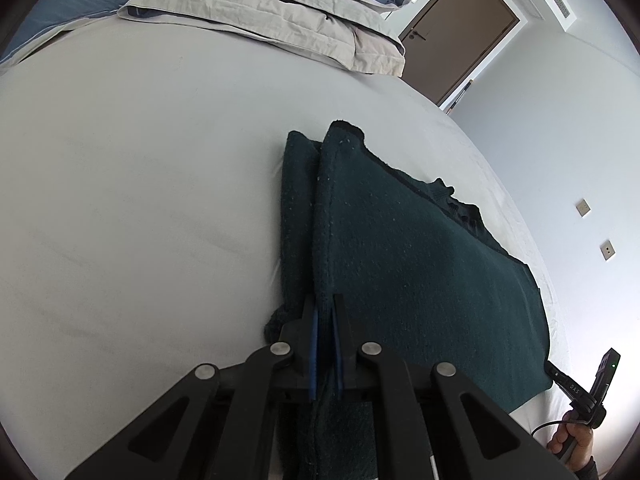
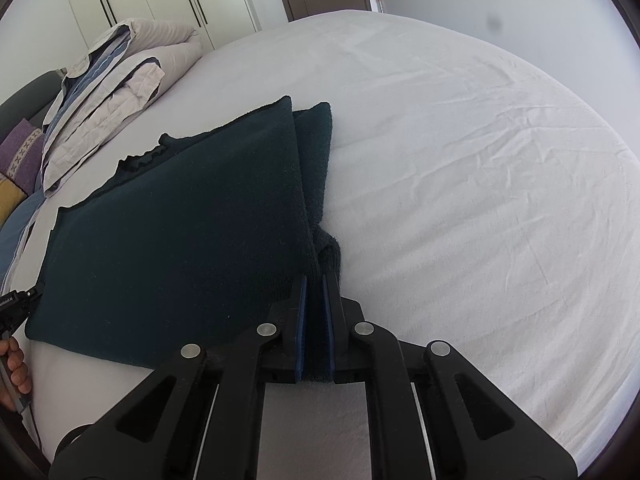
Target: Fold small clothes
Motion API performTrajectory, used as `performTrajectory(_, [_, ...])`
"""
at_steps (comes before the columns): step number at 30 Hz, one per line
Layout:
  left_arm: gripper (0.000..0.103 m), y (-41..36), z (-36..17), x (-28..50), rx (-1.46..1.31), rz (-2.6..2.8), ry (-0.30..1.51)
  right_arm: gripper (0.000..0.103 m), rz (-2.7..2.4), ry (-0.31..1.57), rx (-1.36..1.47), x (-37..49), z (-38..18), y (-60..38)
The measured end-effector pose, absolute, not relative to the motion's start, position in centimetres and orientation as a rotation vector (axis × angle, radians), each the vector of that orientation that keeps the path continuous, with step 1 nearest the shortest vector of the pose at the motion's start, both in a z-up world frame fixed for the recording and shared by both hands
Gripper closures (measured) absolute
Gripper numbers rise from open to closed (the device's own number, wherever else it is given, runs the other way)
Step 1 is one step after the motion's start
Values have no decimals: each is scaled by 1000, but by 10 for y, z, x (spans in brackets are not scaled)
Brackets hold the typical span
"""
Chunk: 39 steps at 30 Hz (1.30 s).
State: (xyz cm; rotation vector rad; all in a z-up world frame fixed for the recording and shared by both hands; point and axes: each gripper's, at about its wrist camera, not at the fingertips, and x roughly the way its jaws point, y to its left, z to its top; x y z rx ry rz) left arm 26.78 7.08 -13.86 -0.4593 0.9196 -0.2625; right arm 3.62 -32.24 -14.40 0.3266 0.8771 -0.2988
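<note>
A dark green garment (image 1: pixel 400 248) lies on the white bed (image 1: pixel 140 200), its near edge lifted. The left tongs (image 1: pixel 325 312) are clamped on one near corner and the right tongs (image 2: pixel 314 284) on the other, cloth pinched between the blue pads (image 2: pixel 302 312). What kind of garment it is, perhaps a sweater, cannot be told. Folded bedding (image 1: pixel 260 12) sits at the far side.

Dark green garment (image 1: pixel 400 248), half-folded on bed
</note>
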Motion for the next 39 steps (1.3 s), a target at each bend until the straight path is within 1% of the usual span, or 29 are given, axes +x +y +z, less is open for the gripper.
performTrajectory(3, [94,72,-139,268,-463,-267,920,98,-316,866,300,33,-140,-316])
performTrajectory(10, [94,71,-138,269,-451,-273,923,99,-320,848,353,21,-138,-319])
performTrajectory(17, [94,71,-138,269,-448,-272,923,97,-271,877,441,23,-149,-333])
performTrajectory(18, [94,71,-136,268,-450,-269,926,92,-278,884,434,22,-146,-332])
performTrajectory(19, [94,72,-132,266,-451,-259,926,79,-305,893,419,20,-143,-331])
performTrajectory(20, [93,72,-124,262,-438,-237,914,73,-336,880,408,16,-136,-330])
performTrajectory(21, [89,70,-113,257,-406,-216,884,66,-357,838,404,9,-126,-328])
performTrajectory(22, [80,65,-100,252,-373,-209,847,59,-364,785,408,3,-115,-326])
performTrajectory(23, [76,59,-89,249,-353,-216,814,57,-353,742,421,1,-105,-324])
performTrajectory(24, [70,51,-80,247,-335,-235,793,56,-318,719,443,3,-98,-320])
performTrajectory(25, [66,39,-75,248,-315,-260,788,56,-257,711,477,11,-94,-315])
performTrajectory(28, [66,-2,-77,251,-281,-347,814,56,13,723,656,45,-101,-286])
performTrajectory(30, [66,-27,-88,250,-247,-381,846,56,198,773,784,70,-122,-255])
performTrajectory(33, [67,-45,-119,250,-171,-340,931,56,332,900,841,96,-163,-207])
performTrajectory(34, [68,-45,-126,247,-150,-338,928,59,312,942,853,99,-179,-199])
performTrajectory(35, [68,-45,-128,242,-122,-342,914,60,292,943,852,98,-188,-195])
performTrajectory(37, [68,-43,-128,234,-62,-346,916,71,290,894,854,89,-191,-201])
performTrajectory(39, [70,-32,-130,229,-58,-339,915,71,226,849,915,76,-194,-230])
